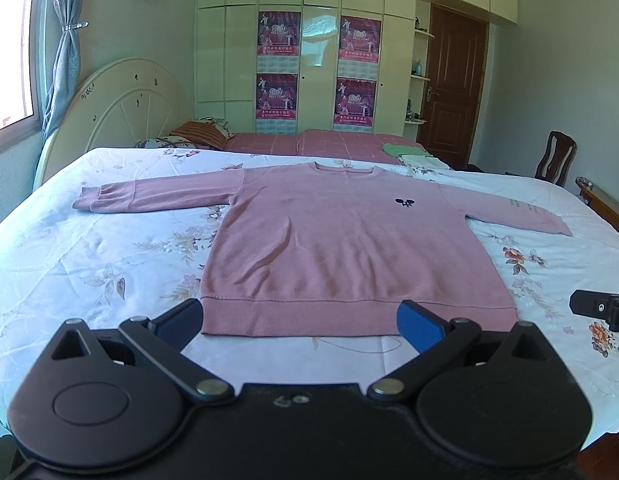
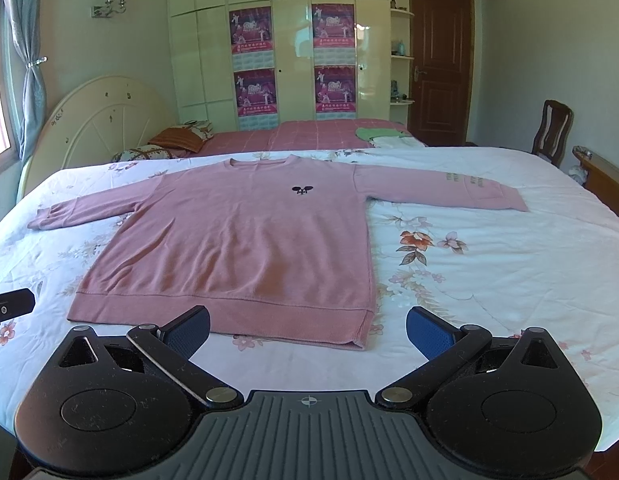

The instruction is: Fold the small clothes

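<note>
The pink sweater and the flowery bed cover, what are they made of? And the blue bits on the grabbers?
The pink sweater looks like soft knitted cloth, matte, with a ribbed band along its bottom edge. The bed cover looks like thin smooth woven cloth with printed flowers and fine creases, probably cotton. The blue pads seem to be rubber or plastic with a dotted, grippy face; which one is hard to tell.

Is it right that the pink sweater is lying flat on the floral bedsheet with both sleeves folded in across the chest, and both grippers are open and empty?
Not quite. The pink sweater does lie flat on the floral bedsheet, but both sleeves are spread straight out to the sides, not folded in; the right wrist view shows it. The left gripper and right gripper do have open, empty jaws.
</note>
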